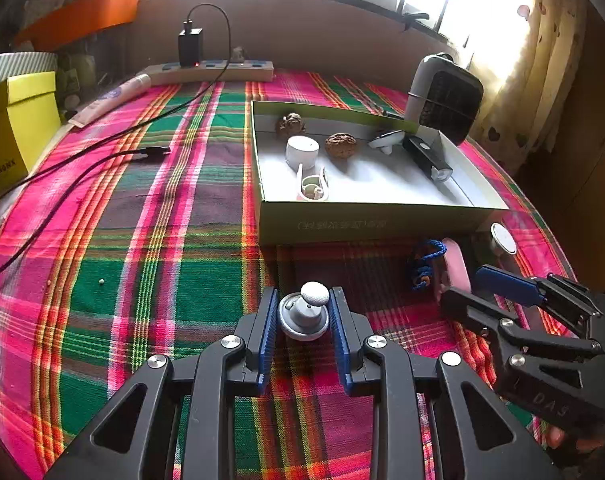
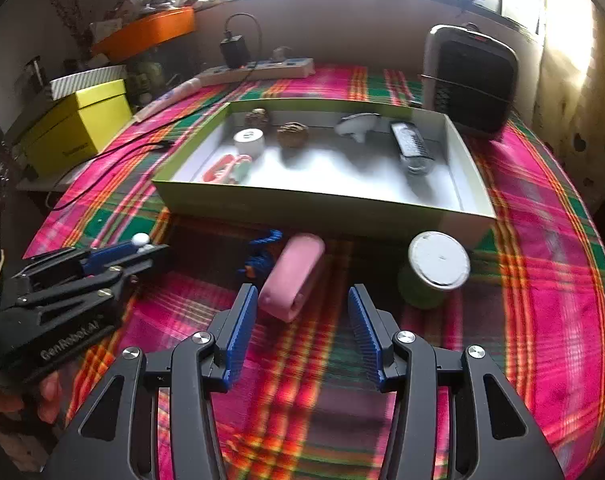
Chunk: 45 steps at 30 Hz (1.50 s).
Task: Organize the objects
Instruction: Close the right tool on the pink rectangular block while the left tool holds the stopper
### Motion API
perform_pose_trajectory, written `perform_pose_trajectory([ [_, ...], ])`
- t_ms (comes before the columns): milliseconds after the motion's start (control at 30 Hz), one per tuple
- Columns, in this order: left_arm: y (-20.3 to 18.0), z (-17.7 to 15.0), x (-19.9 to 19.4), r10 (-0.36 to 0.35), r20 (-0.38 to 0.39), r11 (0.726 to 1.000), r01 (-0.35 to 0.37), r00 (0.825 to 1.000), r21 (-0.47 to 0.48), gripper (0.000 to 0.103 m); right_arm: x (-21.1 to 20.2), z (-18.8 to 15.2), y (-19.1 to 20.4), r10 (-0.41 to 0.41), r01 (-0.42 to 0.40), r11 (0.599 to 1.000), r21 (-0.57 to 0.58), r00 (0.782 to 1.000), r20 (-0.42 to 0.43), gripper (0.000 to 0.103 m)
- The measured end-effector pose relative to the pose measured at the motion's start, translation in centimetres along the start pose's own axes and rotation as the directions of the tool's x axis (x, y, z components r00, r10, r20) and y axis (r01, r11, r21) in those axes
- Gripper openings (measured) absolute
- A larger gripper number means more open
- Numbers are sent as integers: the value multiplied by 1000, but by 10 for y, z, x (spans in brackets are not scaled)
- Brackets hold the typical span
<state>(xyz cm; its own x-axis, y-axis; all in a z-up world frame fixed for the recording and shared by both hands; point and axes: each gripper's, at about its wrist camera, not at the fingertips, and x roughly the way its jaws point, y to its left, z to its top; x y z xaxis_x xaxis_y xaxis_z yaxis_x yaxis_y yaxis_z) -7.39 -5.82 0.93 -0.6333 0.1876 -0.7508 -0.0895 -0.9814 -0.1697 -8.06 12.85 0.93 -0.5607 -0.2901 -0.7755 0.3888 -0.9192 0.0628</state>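
The left gripper (image 1: 303, 316) points steeply down toward the desk (image 1: 150, 240), its blue ribbed pads clenched on a small grey object (image 1: 304, 314): a round, smooth disc base with a stubby stem and a white dimpled ball on top. In the right wrist view the same gripper (image 2: 142, 246) sits at the far left, a person's fingers (image 2: 48, 394) wrapped under its black handle. The right gripper (image 2: 302, 320) also tilts downward, its jaws released and standing apart with nothing pressed between the pads; a pink rounded block (image 2: 292, 276), soft-looking and matte, lies just ahead of the gap, and its near end reaches in between the fingertips without touching either. A blue braided cord (image 2: 262, 256) lies bunched against the block's far left side. To the right of the block stands a short green cylinder (image 2: 432, 276) with a flat white lid. Behind them sits a shallow green cardboard tray (image 2: 322, 206) with a white floor, holding two wrinkled brown walnuts (image 2: 292, 134), a white cylindrical cup (image 2: 248, 140), a pinkish clip (image 2: 224, 170), a white winged piece (image 2: 358, 124) and a black torch-like light (image 2: 412, 146). The desk is covered by a woven plaid cloth (image 2: 542, 280) in pink, green and orange.
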Motion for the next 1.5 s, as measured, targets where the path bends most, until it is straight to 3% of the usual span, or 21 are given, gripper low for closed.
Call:
perform_pose_trajectory([
  [267, 0, 0, 0, 0, 0, 1000, 0, 1000, 0, 24, -3, -1, -10, -40, 40, 999, 11, 999, -1, 48],
  [667, 0, 0, 0, 0, 0, 1000, 0, 1000, -1, 24, 10, 3, -6, -7, 6, 1000, -19, 999, -35, 48],
  [1200, -1, 0, 0, 3, 0, 1000, -3, 1000, 1, 24, 13, 3, -1, -24, 23, 997, -79, 1000, -14, 48],
  [1367, -1, 0, 0, 5, 0, 1000, -5, 1000, 2, 24, 12, 3, 1, -13, 12, 996, -91, 1000, -8, 36],
  [1500, -1, 0, 0, 6, -1, 1000, -6, 1000, 3, 24, 12, 3, 3, -11, 10, 995, -95, 1000, -7, 35],
])
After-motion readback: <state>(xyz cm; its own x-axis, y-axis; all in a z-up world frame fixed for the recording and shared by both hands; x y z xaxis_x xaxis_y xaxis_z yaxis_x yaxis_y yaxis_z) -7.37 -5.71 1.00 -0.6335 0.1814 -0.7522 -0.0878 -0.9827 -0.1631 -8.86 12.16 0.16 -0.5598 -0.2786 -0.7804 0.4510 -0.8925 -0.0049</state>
